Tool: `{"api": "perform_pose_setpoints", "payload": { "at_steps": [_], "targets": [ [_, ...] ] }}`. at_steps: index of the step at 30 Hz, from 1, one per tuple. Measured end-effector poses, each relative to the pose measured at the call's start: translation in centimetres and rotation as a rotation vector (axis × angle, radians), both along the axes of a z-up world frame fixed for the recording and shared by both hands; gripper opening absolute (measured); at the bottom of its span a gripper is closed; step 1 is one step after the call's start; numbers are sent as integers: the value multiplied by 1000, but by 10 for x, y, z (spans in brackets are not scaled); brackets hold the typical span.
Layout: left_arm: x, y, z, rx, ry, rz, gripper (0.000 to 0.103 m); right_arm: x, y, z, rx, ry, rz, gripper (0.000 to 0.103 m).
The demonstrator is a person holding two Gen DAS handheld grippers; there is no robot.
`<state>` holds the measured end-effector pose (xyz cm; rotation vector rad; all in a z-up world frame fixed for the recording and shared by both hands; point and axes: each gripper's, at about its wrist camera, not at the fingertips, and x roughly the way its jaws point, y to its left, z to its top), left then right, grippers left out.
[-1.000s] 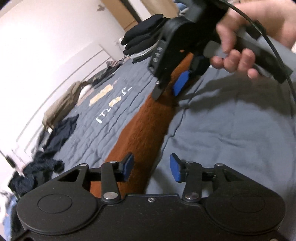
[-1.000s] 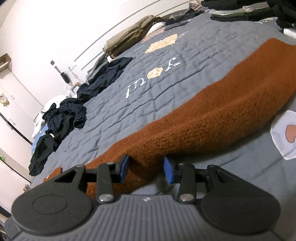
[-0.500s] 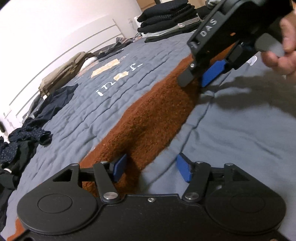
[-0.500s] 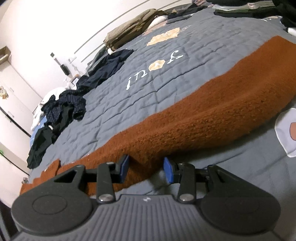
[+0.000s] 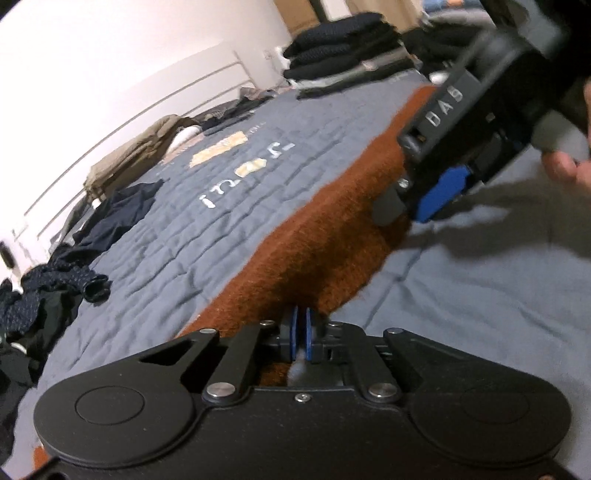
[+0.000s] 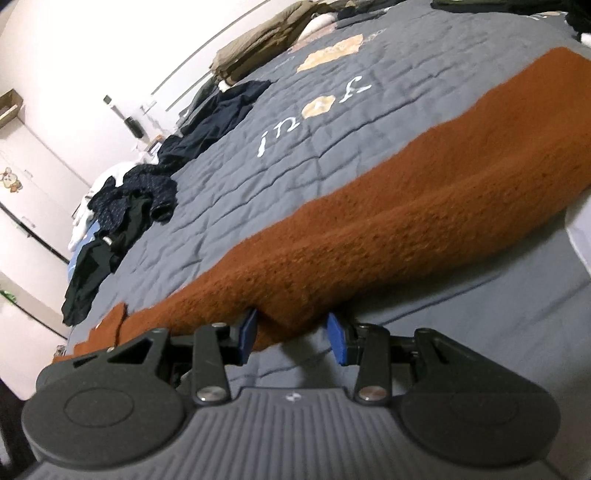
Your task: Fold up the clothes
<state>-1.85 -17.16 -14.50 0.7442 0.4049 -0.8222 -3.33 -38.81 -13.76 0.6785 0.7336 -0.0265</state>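
- We see a bed covered by a grey quilted bedspread, stitched with pale letters and tan patches.
- Behind it stands a plain white wall, brightly lit, with thin horizontal rails running along it.
- At the far end, we make out a stack of dark folded items and a brownish door or cabinet, blurred.
- In the right wrist view, a white door carries a small cartoon sticker.
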Motion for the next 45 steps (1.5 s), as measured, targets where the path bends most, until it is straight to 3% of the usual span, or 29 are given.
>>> {"api": "perform_pose_setpoints", "payload": {
  "at_steps": [3, 9, 15, 20, 32, 34, 35, 38, 43, 45],
  "targets": [
    [-8, -7, -11, 59, -60, -32, 6, -1, 1, 1, 0, -2, -2, 41],
    [-4, -17, -10, 44, -63, -15, 10, -2, 1, 2, 2, -9, -3, 41],
    [-12, -17, -9, 48, -93, -49, 28, -4, -10, 2, -2, -29, -53, 41],
    [-19, -17, 2, -7, -92, -87, 44, -1, -21, -4, 24, -23, -99, 41],
    [9, -26, -12, -17, -2, 6, 48, 8, -17, -4, -14, -4, -113, 41],
    [11, -28, -12, -20, -9, 6, 43, 8, -18, -4, -7, -1, -112, 41],
    [13, -27, -11, -30, 2, 9, 29, 7, -18, -4, -4, 0, -113, 41],
    [20, -18, 0, -92, 71, 32, 6, 6, -20, -1, 11, 2, -117, 41],
    [25, -2, 28, -234, 237, 44, 5, 0, -26, 3, 91, -13, -134, 41],
    [18, 4, 38, -278, 293, 34, 5, -5, -29, 1, 171, -12, -137, 41]
  ]
}}
